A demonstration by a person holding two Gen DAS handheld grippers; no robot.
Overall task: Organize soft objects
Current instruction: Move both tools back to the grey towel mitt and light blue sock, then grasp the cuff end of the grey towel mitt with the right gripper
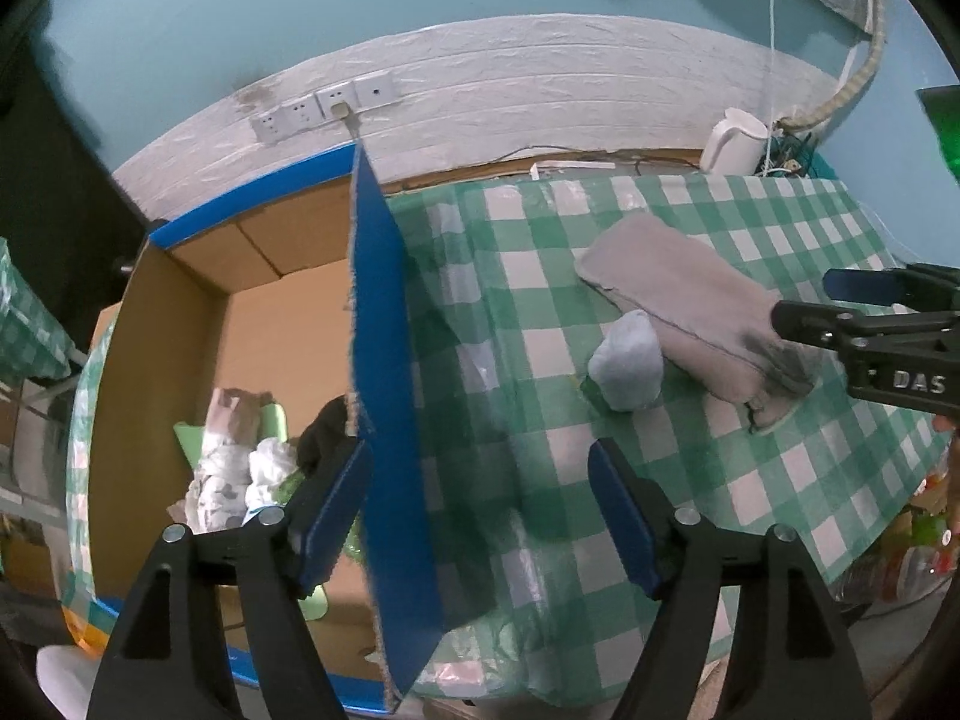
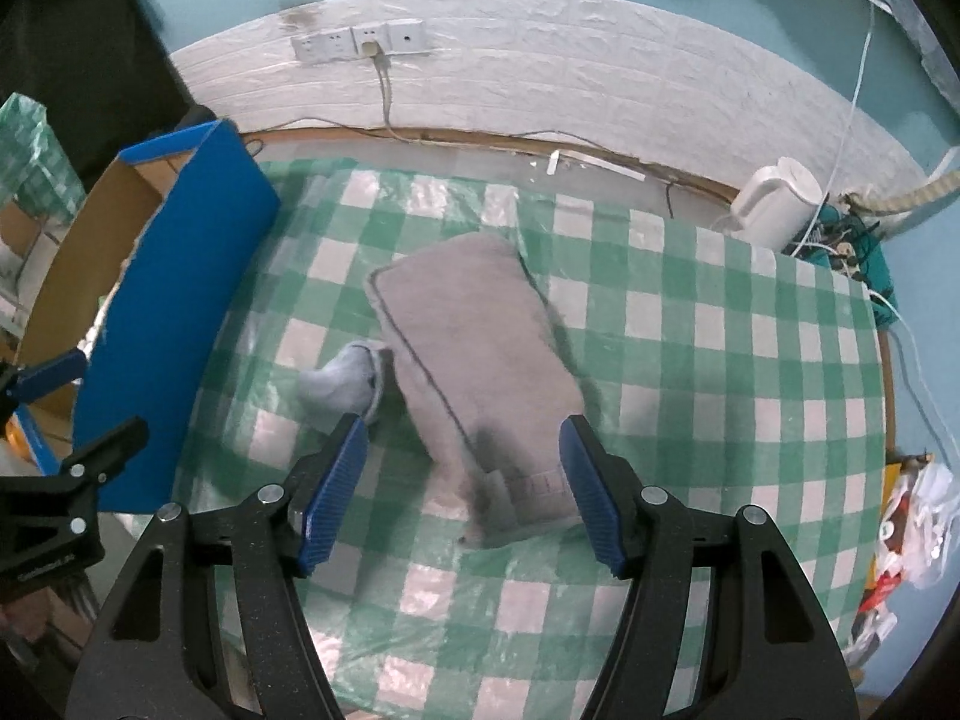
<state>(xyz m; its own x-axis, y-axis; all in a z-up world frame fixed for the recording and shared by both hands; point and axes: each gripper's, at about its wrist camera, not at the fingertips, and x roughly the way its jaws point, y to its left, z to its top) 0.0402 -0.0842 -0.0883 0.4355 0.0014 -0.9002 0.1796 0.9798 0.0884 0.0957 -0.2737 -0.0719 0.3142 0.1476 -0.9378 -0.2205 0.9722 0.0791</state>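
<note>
Green-and-white checked cloth (image 2: pixel 720 360) covers the table, with a pale blue wall and white brick-pattern panel behind it. At 9 o'clock in the right wrist view stands the blue cardboard box (image 2: pixel 180 300), its near wall rising from the cloth; the left wrist view looks into it and shows several soft things (image 1: pixel 240 456) already piled on its floor.

Two items lie loose on the cloth. A folded grey towel (image 2: pixel 474 360) runs lengthwise from about 11 o'clock down to 5 o'clock in the right view, its near end with a small label lying between the blue pads of the right gripper (image 2: pixel 462 474). Those jaws stand apart, nothing clamped, and the pads do not appear to press the fabric. A small pale blue bundle (image 2: pixel 345 384), perhaps a rolled sock, touches the towel's left edge, just past the left pad at 10 o'clock.

The left gripper (image 1: pixel 480 504) is also released and empty, straddling the box's blue wall, with the bundle at 1 o'clock and well ahead of its tips.

Judging from this, the right hand is nearer both items and aligned over the towel's near end; the jaws cross the long axis, so closing there would pinch the towel across its narrow width.
</note>
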